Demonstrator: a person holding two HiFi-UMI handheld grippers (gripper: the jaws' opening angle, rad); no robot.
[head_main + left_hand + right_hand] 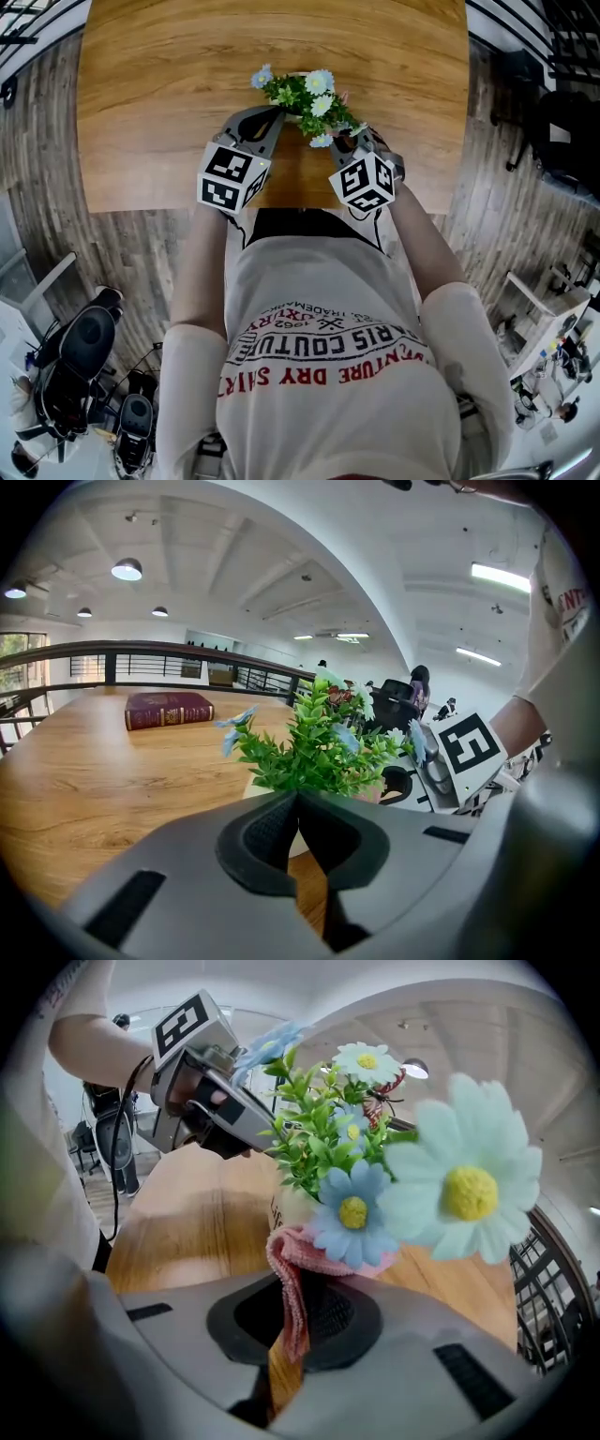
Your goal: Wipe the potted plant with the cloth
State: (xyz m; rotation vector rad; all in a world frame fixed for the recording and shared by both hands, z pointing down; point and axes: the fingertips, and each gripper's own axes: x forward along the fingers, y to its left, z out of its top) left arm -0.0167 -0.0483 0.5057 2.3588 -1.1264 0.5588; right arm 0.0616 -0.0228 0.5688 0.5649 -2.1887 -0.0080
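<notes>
Right tongs (298, 1309), pinched cloth (284, 1258) — right gripper view

Open office: swivel chairs (89, 342), strip lights (500, 577)

person wears a cream short-sleeved t-shirt (328, 375) with red and black lettering across the front. left hand-held gripper (274, 114) and right hand-held gripper (349, 139): grey moulded shells, black textured pads (336, 1318) in the jaw recess. each carries a white cube (232, 176) printed with black square markers; a black cable (120, 1162) hangs off the left one.
</notes>
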